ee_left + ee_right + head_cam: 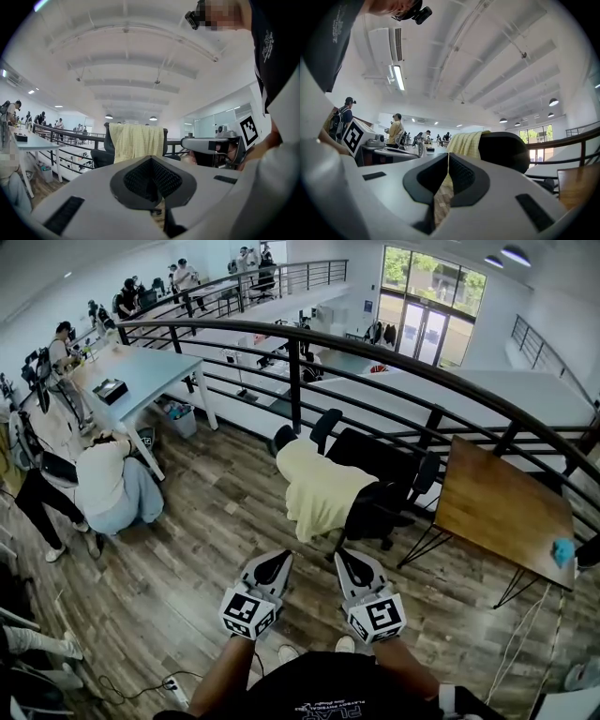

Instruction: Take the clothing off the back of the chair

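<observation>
While both grippers are held level near the bottom of the head view, a pale yellow garment (317, 493) hangs draped over the back of a black office chair (380, 460). The cloth covers the top of the chair's backrest and falls down the side of the chair that faces the person. The left gripper (281, 557) is on the near side of the chair, well short of it, and points toward the cloth. Its two jaws are pressed together with nothing between them. The right gripper (343, 557) is just beside the left one, also short of the chair and apart from the cloth. Its jaws meet at the tips and hold nothing. Neither gripper touches the garment or the chair. A black metal railing (375, 348) curves past on the far side of the chair. A wooden table (506, 507) stands to the right of the chair, beside the railing. A person (112, 486) in a white top bends low over the wood floor (187, 559), well to the left of the chair.
</observation>
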